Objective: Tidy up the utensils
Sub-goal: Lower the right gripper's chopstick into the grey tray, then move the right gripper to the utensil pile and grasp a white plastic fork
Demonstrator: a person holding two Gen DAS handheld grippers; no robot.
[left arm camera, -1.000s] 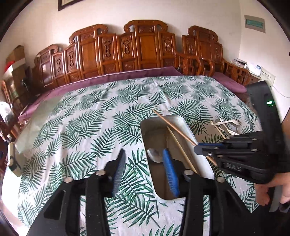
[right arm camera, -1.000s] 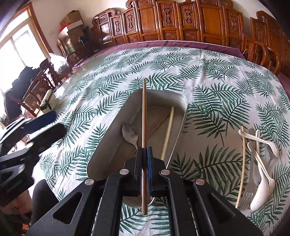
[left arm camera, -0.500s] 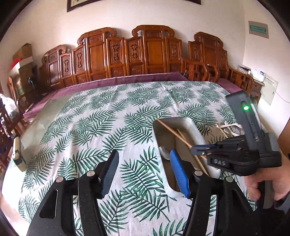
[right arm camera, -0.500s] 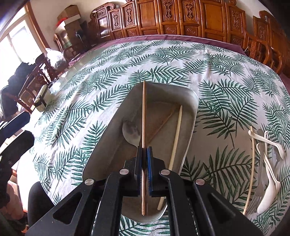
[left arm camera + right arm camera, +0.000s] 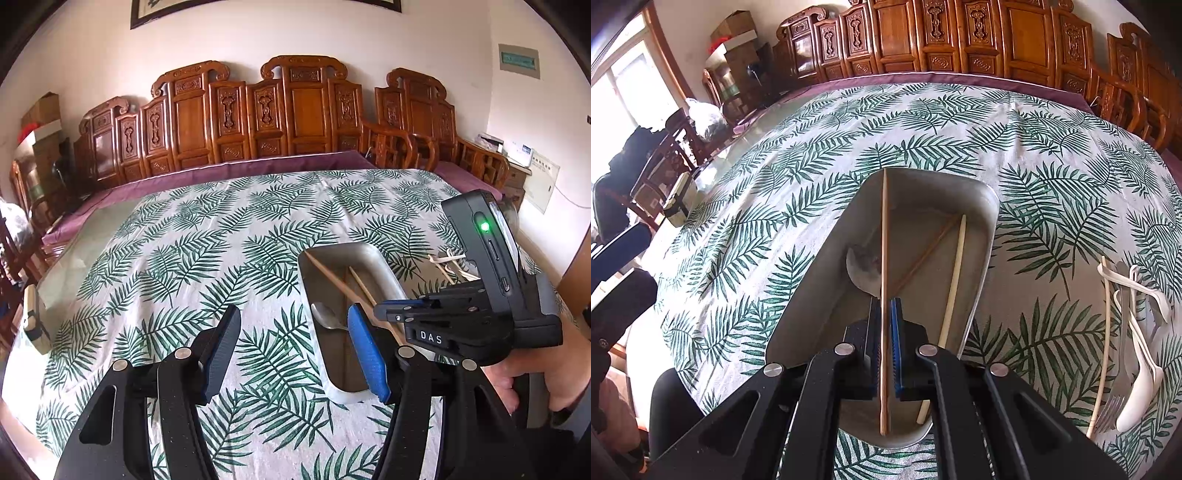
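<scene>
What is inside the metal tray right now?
In the rectangular metal tray lie a metal spoon, a pale chopstick and a brown wooden chopstick. The right gripper holds another wooden chopstick above, and its fingers hide the spoon's handle.

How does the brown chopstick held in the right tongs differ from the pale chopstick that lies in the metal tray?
The brown chopstick is darker and clamped in the shut right tongs, held above the metal tray; the pale chopstick is cream-coloured and lies loose on the tray floor. The brown one's far tip reaches the tray's far rim; the pale one leans against the right wall. Both are thin, straight sticks pointing roughly along the tray.
</scene>
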